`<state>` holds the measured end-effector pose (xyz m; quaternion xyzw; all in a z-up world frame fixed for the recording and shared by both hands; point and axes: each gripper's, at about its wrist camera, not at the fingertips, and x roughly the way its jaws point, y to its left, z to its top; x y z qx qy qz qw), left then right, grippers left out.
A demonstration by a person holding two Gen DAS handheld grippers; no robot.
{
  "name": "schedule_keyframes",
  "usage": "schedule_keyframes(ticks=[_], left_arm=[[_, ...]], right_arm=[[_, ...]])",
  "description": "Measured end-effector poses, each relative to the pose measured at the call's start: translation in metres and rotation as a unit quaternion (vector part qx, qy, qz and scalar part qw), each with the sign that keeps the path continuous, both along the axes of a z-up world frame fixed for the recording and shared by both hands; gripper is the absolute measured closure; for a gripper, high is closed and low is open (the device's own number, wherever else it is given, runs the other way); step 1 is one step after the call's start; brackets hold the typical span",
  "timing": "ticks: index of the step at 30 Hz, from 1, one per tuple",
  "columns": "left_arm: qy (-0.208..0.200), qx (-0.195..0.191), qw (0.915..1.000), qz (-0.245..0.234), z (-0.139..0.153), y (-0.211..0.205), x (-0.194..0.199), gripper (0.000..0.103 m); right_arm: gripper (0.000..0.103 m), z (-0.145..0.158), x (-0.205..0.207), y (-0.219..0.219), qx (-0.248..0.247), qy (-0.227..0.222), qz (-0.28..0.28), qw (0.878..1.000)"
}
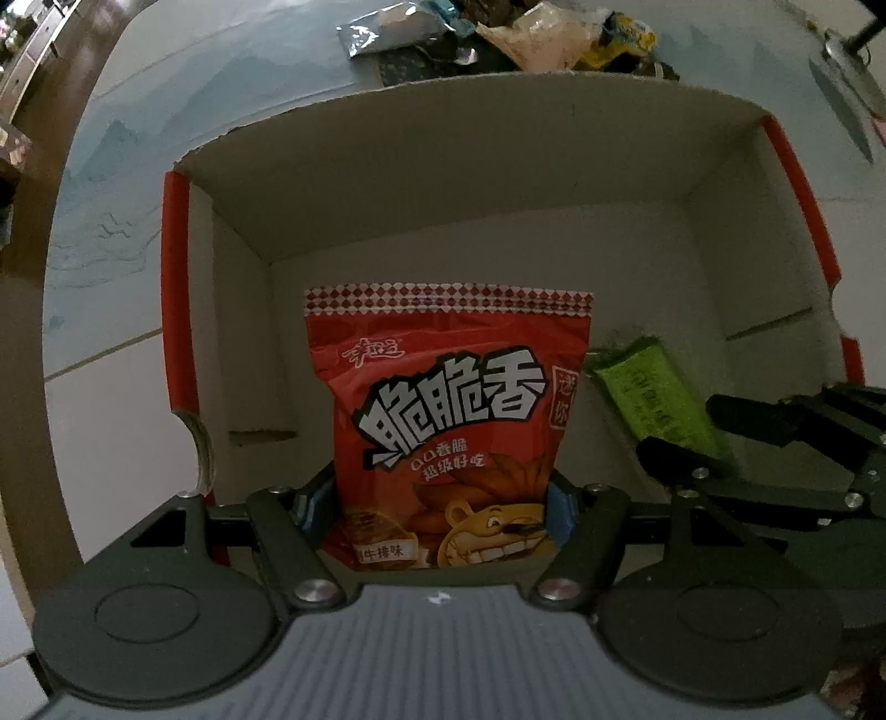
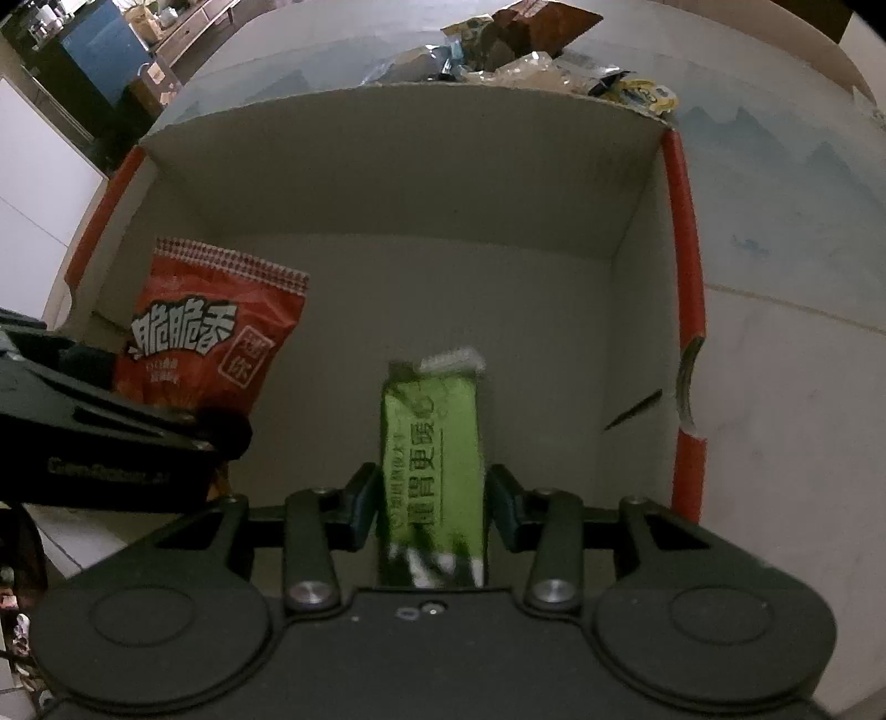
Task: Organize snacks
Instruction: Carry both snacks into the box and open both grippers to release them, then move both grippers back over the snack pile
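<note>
1. An open cardboard box (image 1: 498, 183) with red-trimmed side walls is sitting on a pale blue printed tablecloth (image 1: 111, 183), its plain inner walls and floor showing from above in both wrist views.

2. Toward the left side of the box, a red snack pouch (image 1: 451, 421) with large white lettering and a cartoon lion is hanging down inside, its zigzag-patterned top seal pointing toward the far wall; whether the pouch is touching the box floor cannot be told.

3. To the pouch's right, a slim green packet (image 2: 432, 459) with dark lettering is likewise hanging within the box walls, its white crimped end pointing toward the far wall.

4. Beyond the far wall, a loose pile of other snack wrappers (image 1: 498, 33) is lying on the tablecloth, outside the box.

5. The left gripper (image 1: 443, 504) is clamping the red pouch by its lower edge, the blue-padded jaws standing fairly wide and pressing against both sides of the bag.

6. The right gripper (image 2: 429, 498) is pinching the green packet across its narrow width, jaws drawn much closer together, with the pads touching either edge of the wrapper.

7. Both grippers are reaching side by side into the box, each showing at the edge of the other's view.
</note>
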<state>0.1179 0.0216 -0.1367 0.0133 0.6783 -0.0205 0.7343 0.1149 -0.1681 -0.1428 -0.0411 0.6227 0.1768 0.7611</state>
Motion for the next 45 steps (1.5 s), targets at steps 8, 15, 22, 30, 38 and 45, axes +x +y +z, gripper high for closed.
schedule_keyframes(ticks=[8,15,22,30,38,45], left_arm=[[0.001,0.008,1.0000,-0.005,-0.001,-0.004,0.002,0.032],[-0.005,-0.016,0.9998,0.008,0.008,0.006,-0.003,0.028],[-0.037,-0.025,0.9990,0.001,0.030,0.009,-0.014,0.028],[-0.087,-0.037,0.9954,-0.015,0.067,0.010,-0.024,0.028],[-0.139,-0.047,0.9889,-0.023,0.107,0.007,-0.014,0.028],[-0.169,-0.051,0.9842,-0.008,0.135,0.011,0.017,0.022]], right_arm=[[0.060,0.001,0.001,-0.005,0.013,0.005,-0.002,1.000],[0.053,0.012,-0.005,-0.012,0.039,-0.001,-0.012,0.999],[0.051,0.028,-0.008,-0.018,0.058,-0.016,-0.026,0.998],[0.049,0.061,-0.011,-0.031,0.081,-0.047,-0.036,0.995],[0.034,0.103,-0.001,-0.048,0.095,-0.091,-0.046,0.990],[0.021,0.134,0.029,-0.068,0.094,-0.133,-0.055,0.985]])
